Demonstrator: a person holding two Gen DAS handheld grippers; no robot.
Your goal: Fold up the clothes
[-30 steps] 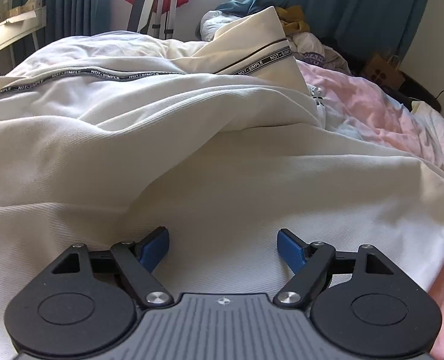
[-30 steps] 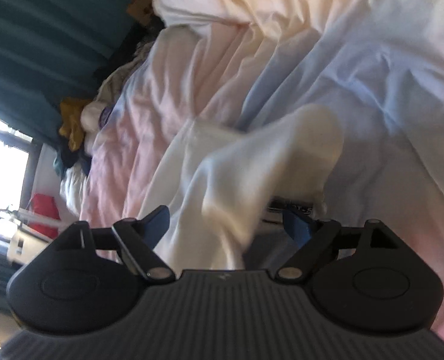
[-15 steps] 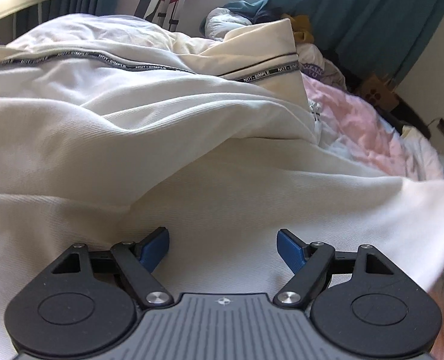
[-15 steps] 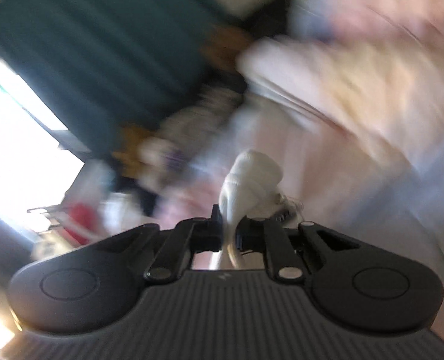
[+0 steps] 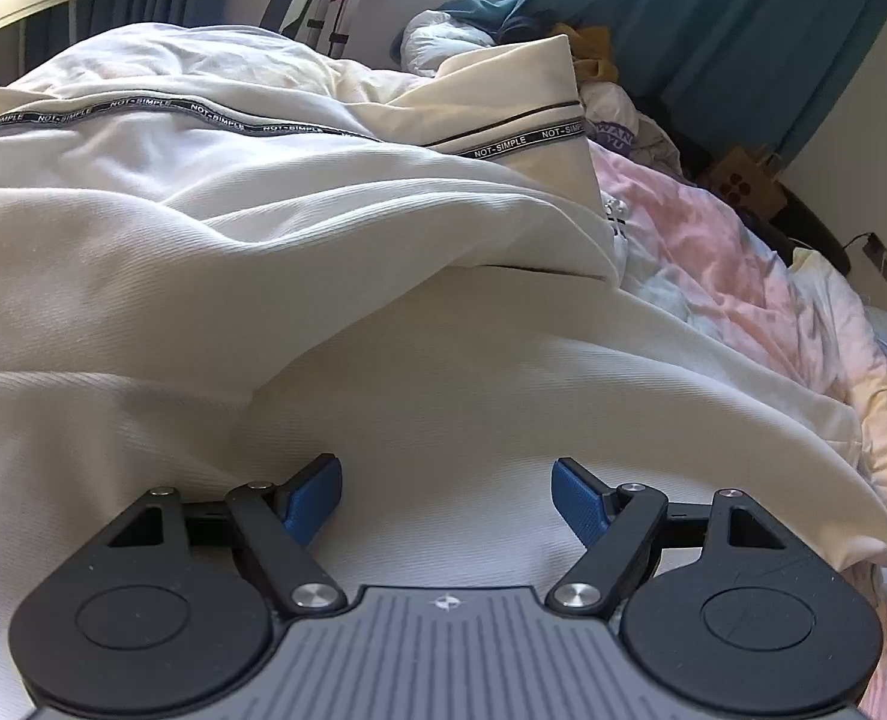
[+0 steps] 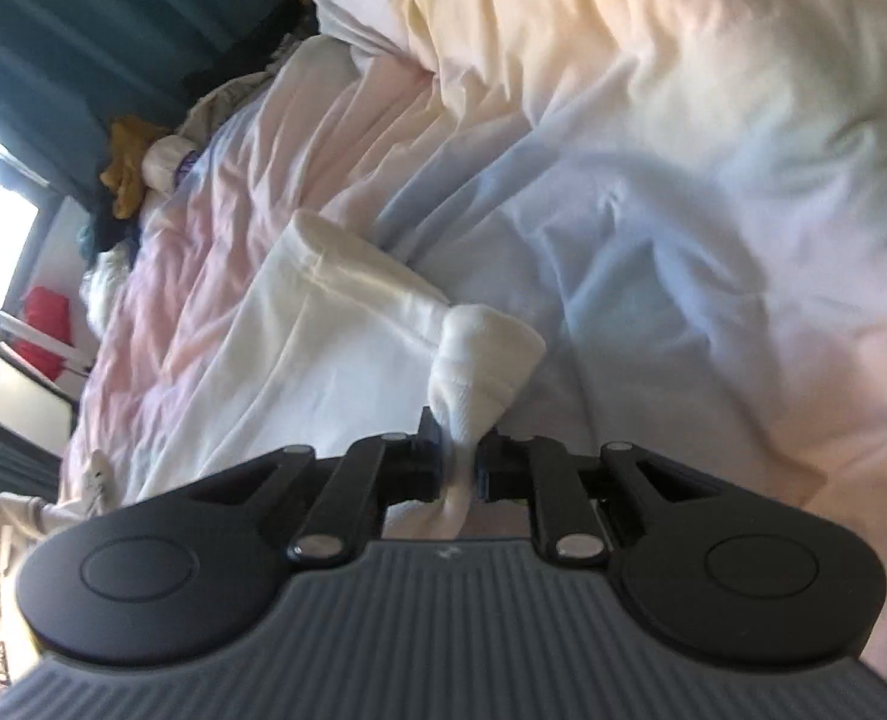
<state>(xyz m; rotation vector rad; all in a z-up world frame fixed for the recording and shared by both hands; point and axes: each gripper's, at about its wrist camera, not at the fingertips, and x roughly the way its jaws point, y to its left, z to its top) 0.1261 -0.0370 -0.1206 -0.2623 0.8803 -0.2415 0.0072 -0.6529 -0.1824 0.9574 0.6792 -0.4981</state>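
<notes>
Cream ribbed cloth is bunching between the right gripper (image 6: pixel 458 462) pads, whose jaws are easing open slightly. The left gripper (image 5: pixel 446 495) is hovering wide and empty over the garment (image 5: pixel 335 276), lying across the pink bedsheet (image 5: pixel 731 252). Soft, light, floppy; hems seem best to pinch.

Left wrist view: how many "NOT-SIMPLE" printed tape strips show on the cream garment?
2. One long strip runs across the upper left of the cream garment; a shorter strip edges the raised flap at upper centre. Folds may hide more.
</notes>
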